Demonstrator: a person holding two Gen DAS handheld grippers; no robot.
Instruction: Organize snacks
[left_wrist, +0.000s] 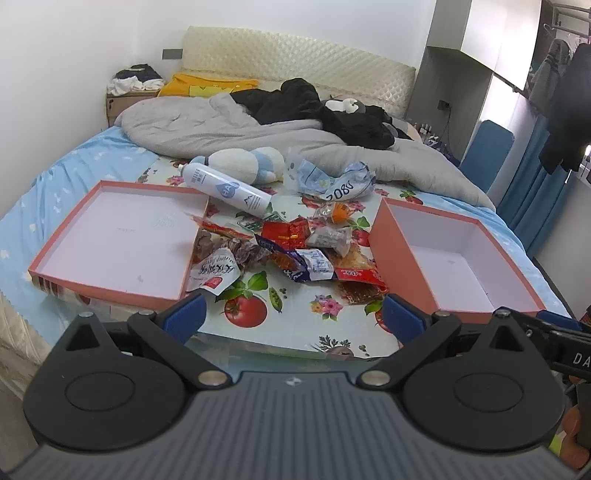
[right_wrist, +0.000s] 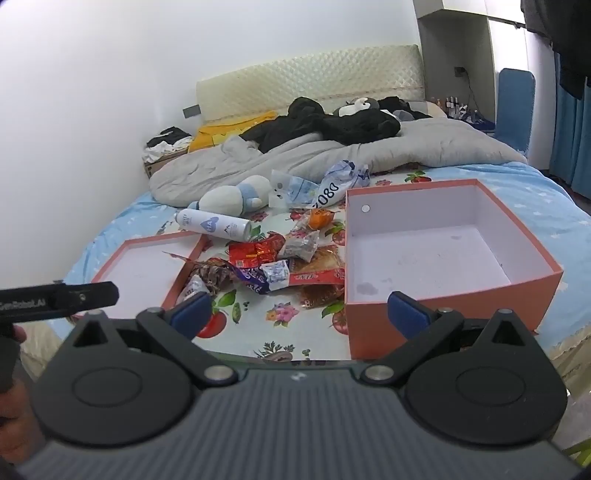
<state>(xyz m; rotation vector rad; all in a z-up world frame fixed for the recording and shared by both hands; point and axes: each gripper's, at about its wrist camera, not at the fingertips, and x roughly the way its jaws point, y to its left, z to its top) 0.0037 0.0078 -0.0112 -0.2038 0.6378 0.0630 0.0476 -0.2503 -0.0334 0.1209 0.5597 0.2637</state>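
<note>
Hovering short of the bed's near edge, both grippers are spread wide and hold nothing: the left gripper (left_wrist: 291, 314) and the right gripper (right_wrist: 299, 312) each show their blue fingertips well apart with only the fruit-print cloth (left_wrist: 295, 325) between them.

The snack pile (left_wrist: 288, 251) lies straight ahead of the left gripper, a loose heap of wrappers between the shallow pink lid (left_wrist: 110, 236) off to its left and the deep pink box (left_wrist: 458, 266) off to its right. From the right gripper the same pile sits ahead and to the left, while the deep box (right_wrist: 443, 251) stands directly ahead and just right of centre, its near wall close to the right fingertip.

Nearest the tools is the flat red-labelled jerky packet (left_wrist: 360, 284), touching the box's near left corner; its long axis runs crosswise, left to right. Judging by this, the left gripper has the squarer line to the pile, and the right gripper the shorter carry into the box, which is probably where the snacks go.

A white spray bottle (left_wrist: 229, 188), a plush toy (left_wrist: 245, 162) and crumpled plastic bags (left_wrist: 332, 181) lie beyond the pile and look unrelated.
</note>
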